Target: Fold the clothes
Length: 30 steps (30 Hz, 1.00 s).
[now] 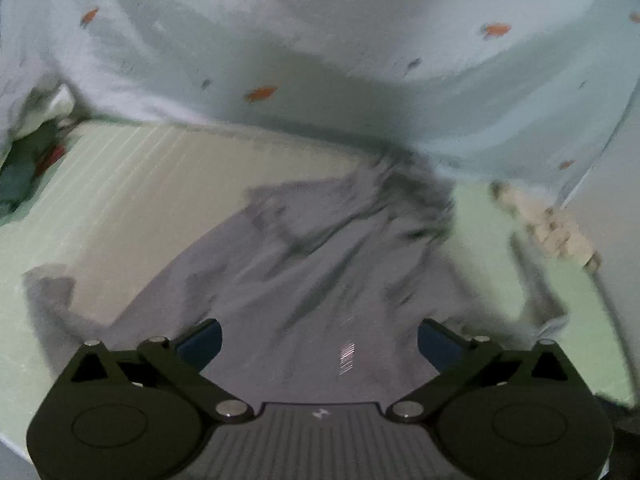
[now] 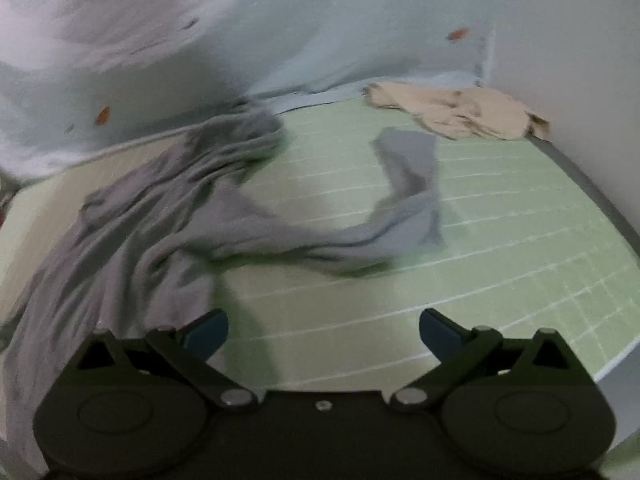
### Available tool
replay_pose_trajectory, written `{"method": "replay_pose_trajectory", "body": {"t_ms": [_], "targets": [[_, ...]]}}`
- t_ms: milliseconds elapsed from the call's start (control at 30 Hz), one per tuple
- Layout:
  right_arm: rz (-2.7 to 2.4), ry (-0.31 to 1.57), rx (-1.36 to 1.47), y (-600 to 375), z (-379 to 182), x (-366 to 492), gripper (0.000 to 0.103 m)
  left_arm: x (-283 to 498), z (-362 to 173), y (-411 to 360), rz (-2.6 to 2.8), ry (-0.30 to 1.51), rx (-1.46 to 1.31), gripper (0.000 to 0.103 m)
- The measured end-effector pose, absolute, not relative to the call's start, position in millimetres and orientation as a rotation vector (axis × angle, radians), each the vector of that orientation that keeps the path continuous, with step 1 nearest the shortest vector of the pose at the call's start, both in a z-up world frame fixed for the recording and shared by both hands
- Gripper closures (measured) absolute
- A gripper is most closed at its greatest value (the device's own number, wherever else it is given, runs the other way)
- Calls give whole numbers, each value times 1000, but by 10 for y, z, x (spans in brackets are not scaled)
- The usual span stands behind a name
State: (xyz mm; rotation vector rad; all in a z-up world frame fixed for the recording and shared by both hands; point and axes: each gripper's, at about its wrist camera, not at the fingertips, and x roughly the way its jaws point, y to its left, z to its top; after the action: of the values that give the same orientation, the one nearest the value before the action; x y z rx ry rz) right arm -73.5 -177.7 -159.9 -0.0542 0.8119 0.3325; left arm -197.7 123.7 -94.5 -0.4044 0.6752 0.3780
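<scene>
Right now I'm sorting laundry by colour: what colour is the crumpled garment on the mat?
Plain grey garment, clearest in the right wrist view.

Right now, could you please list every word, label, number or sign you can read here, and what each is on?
No readable text.
Left gripper body: small pale logo, no legible letters.
Grey garment: pale striped patch, too blurred to read.
Green mat: white grid lines only, no numbers visible.

Ahead of my right gripper [image 2: 324,332] bare green mat [image 2: 500,240] lay free. The grey garment [image 2: 168,216] sprawled leftward; beige cloth [image 2: 452,112] and pale curtain [image 2: 200,40] blocked the far edge.
</scene>
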Motion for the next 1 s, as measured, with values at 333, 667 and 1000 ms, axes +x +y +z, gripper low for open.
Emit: {"method": "replay_pose_trajectory", "body": {"t_ms": [333,667,1000], "targets": [[248,813,122,-2494,-1583,74,0,-1609,-706,519,310,550,-352,0],[349,795,64,-2573,-1639,997,0,-1167,-739,192,411,551,-337,0],[426,846,-126,-1834,-1990,2021,12,-755,-790,298,488,639,-366,0]]}}
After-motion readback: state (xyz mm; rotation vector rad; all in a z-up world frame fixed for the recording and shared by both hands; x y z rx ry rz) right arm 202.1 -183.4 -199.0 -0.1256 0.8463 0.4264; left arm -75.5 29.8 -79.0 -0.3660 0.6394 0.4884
